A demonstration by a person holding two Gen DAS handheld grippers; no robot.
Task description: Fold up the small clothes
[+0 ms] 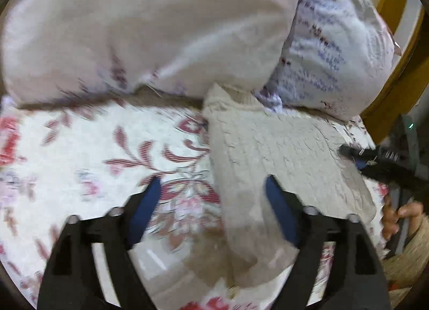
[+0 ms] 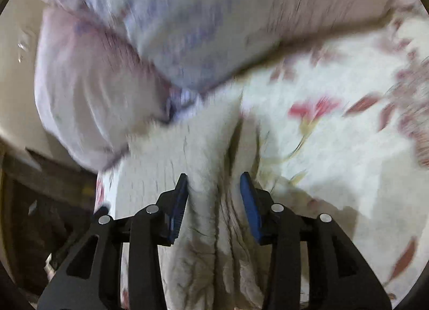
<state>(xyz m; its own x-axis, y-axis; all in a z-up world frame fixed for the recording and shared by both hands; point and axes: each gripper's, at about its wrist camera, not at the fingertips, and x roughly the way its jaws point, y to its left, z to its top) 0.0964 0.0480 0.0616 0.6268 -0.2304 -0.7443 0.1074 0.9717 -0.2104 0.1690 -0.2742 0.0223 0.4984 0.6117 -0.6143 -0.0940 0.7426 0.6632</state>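
Cream knit sweater (image 2: 214, 202) is bunching between our right gripper (image 2: 213, 184), which is pinching it. Our left gripper (image 1: 211, 189) is hovering wide apart, so we are risking dragging the fold crooked.

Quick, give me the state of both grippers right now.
Left gripper: open, holding nothing; the cream knit garment lies between its fingers.
Right gripper: partly closed around a bunched fold of the garment; whether it grips firmly cannot be told.
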